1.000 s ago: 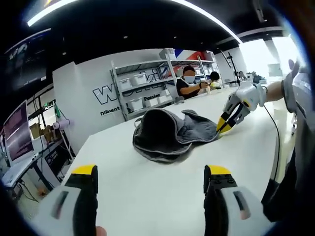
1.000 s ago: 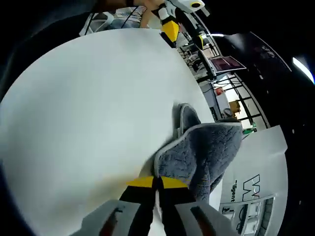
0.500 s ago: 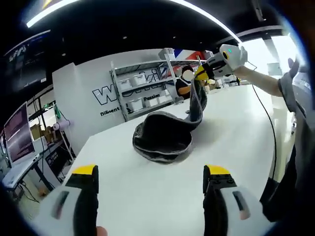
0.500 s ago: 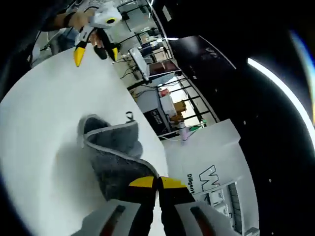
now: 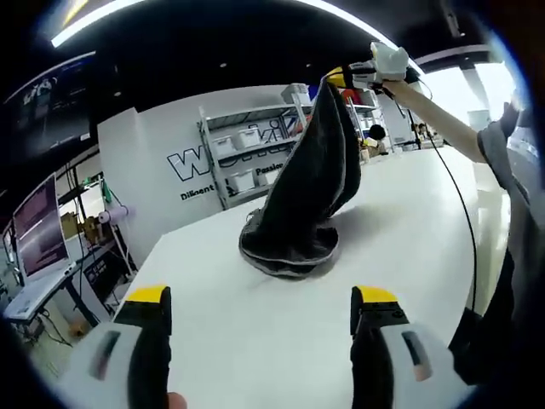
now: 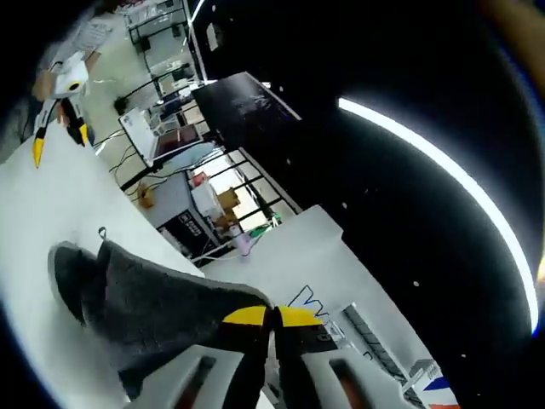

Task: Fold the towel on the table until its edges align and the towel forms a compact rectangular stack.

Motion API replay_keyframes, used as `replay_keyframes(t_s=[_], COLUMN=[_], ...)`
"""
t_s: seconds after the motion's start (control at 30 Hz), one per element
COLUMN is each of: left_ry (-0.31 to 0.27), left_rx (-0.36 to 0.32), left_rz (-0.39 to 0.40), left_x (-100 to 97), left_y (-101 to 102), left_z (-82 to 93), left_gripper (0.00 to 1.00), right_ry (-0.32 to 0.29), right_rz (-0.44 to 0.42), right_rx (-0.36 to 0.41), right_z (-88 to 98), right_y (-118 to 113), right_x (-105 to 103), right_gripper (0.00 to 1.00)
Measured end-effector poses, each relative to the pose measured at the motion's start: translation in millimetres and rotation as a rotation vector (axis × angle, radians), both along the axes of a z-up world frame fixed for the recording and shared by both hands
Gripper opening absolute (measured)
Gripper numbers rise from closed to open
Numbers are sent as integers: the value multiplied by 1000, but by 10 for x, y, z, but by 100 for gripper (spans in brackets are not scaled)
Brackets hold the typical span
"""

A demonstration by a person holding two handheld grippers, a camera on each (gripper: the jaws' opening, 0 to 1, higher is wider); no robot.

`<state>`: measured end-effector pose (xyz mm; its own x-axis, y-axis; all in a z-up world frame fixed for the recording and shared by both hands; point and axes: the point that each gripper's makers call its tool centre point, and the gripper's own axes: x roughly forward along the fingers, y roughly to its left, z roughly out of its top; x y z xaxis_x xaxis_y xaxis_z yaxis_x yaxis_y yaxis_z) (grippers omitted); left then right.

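A dark grey towel (image 5: 306,192) with a light edge hangs stretched upward, its lower end still bunched on the white table (image 5: 255,315). My right gripper (image 5: 341,78) is high above the table, shut on the towel's top corner; in the right gripper view the towel (image 6: 145,298) drapes down from the shut yellow tips (image 6: 272,317). My left gripper (image 5: 260,300) is open near the table's front edge, well short of the towel, with nothing between its fingers. It also appears far off as the left gripper (image 6: 53,128) in the right gripper view.
White shelving with boxes (image 5: 247,158) stands against the lettered wall behind the table. A monitor and cart (image 5: 43,256) sit to the left. The person's arm (image 5: 443,119) and body (image 5: 519,221) border the right side. A cable (image 5: 464,221) hangs over the table.
My right gripper has risen high with the towel corner, pulling the heap into a tall hanging shape. The left gripper has stayed put and open.
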<state>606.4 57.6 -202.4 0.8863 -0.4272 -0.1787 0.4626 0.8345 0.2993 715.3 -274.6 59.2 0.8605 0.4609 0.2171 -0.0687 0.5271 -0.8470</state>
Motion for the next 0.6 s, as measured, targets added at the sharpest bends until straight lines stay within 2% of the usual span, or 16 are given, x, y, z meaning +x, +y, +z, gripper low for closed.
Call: replay_keyframes(t_s=[0.17, 0.47, 0.6], left_ry=[-1, -1, 12], left_rx=[-6, -10, -22], left_rz=[2, 8, -11], left_x=[9, 24, 39], left_y=[11, 37, -4], left_z=[-5, -9, -49], left_gripper=[91, 91, 87], right_ry=[-57, -70, -79], right_rz=[-15, -12, -3], right_rx=[45, 18, 25], right_z=[208, 183, 222], right_y=[-73, -12, 2], right_x=[-40, -115, -156], right_gripper=[3, 3, 3])
